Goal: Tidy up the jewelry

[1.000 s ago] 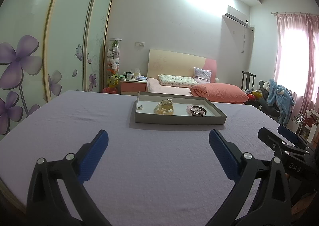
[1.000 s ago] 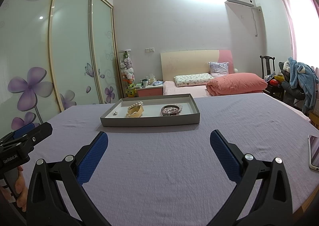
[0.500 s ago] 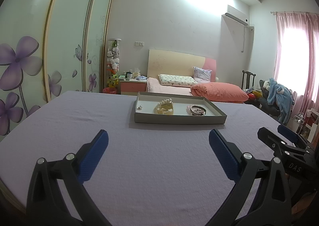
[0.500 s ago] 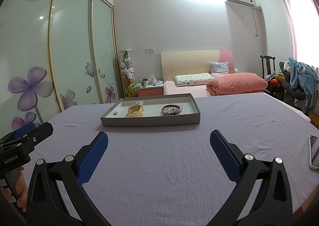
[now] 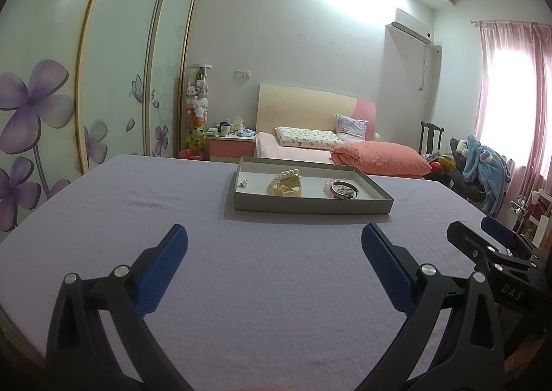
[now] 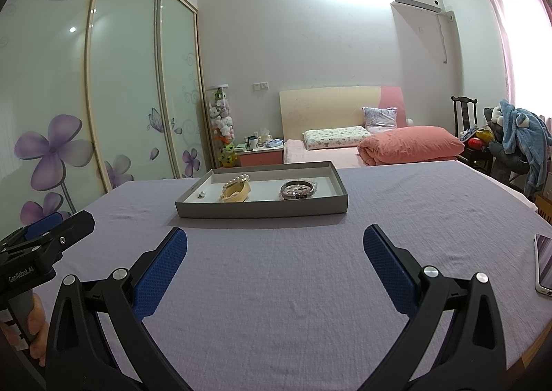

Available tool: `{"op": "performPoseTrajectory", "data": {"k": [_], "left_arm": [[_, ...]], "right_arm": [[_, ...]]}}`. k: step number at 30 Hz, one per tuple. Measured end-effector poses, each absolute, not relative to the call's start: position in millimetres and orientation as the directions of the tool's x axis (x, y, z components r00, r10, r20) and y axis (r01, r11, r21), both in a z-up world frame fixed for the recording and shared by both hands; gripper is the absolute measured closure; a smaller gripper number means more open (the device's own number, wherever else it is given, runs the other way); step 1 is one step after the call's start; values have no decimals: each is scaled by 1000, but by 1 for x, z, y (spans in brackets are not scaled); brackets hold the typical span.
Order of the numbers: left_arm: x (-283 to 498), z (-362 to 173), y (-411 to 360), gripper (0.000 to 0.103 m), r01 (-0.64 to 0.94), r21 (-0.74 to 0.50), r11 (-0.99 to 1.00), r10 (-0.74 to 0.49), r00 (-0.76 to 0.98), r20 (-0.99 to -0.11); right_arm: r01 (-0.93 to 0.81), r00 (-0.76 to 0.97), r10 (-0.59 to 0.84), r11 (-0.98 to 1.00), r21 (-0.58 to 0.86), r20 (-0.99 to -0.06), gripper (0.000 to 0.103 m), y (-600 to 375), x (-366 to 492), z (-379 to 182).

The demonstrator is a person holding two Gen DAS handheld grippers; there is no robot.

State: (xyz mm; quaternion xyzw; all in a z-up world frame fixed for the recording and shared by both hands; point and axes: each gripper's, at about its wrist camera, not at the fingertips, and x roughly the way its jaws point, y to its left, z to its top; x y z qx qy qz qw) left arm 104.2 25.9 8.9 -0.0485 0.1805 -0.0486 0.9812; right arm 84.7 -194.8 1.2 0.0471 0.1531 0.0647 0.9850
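Left gripper and right gripper both spread wide, holding nothing, above the purple cloth, well short of the tray; phone at the cloth's right edge. Farther on, the grey tray holds a small earring at left, pearl bracelet in the middle, bangles at right. Bed beyond.
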Motion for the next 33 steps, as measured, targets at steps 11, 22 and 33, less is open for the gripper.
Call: {"op": "performPoseTrajectory", "data": {"k": [11, 22, 33], "left_arm": [[105, 8, 29, 4, 79, -114, 990, -114, 931, -347], [105, 7, 28, 4, 81, -111, 990, -115, 931, -347], [105, 7, 29, 4, 82, -111, 990, -116, 931, -347]], "right_arm": [[-117, 944, 145, 987, 110, -297, 2, -191, 82, 3], [-117, 944, 145, 987, 110, -297, 2, -191, 82, 3], [-118, 944, 146, 987, 110, -297, 2, -190, 82, 3]]}}
